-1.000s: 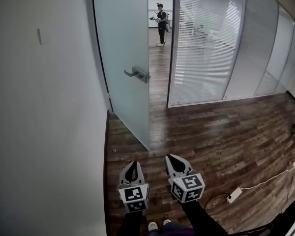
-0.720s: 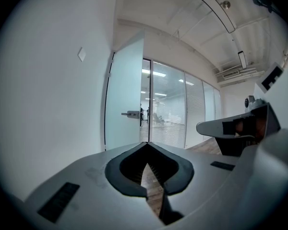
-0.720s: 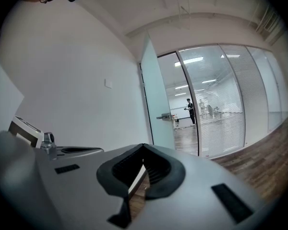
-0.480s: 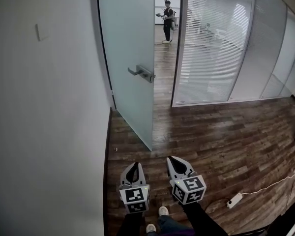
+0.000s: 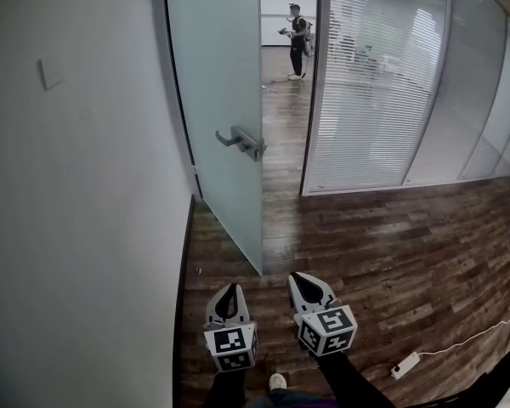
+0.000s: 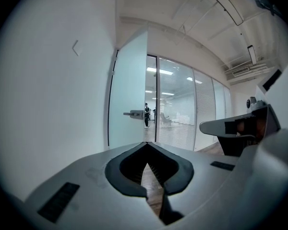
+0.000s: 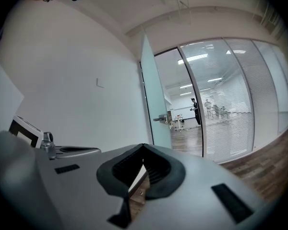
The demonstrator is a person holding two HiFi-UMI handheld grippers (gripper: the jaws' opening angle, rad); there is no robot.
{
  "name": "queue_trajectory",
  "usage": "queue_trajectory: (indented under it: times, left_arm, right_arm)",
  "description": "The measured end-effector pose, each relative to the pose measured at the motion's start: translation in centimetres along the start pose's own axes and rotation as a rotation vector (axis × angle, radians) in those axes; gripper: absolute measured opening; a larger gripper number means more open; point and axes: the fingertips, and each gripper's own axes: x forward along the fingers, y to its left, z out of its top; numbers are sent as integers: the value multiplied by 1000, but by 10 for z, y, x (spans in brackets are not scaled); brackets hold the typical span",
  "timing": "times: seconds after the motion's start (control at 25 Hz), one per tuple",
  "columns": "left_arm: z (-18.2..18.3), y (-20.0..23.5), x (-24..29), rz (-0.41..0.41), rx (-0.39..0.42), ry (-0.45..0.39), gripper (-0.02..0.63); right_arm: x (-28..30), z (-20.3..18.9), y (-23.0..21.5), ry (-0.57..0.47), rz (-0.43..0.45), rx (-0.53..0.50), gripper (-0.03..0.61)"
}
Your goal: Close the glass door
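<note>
While the left claw (image 5: 228, 291) and right claw (image 5: 301, 278) hang clenched on nothing over the wood floor (image 5: 391, 253), the glass door (image 5: 217, 100) stands open ahead beside the white wall (image 5: 85, 194), a person (image 5: 298, 41) far beyond it.

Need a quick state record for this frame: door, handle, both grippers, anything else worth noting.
door: glass door open, swung into the room from the left wall
handle: lever handle untouched, well ahead of both grippers
left: left gripper jaws together, empty
right: right gripper jaws together, empty
beyond door: person standing in the corridor
floor: power strip at lower right
</note>
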Motion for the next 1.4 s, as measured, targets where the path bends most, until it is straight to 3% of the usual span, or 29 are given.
queue_trajectory:
  times: [0.48,0.72,1.12,1.4]
  left_arm:
    - [0,10,45,12,-5,22,0]
    - [6,36,82,-6,15,41,0]
    - [27,81,139,-54,15,0,0]
    - [28,96,158,-77,-1,6,0]
  right_arm:
    - [44,0,-21,12,11,13,-9]
    - [86,10,-25,13,-9,18,-9]
    - [158,25,-25,-10,-48,10,-9]
    - [176,26,-24,-8,-82,11,-9]
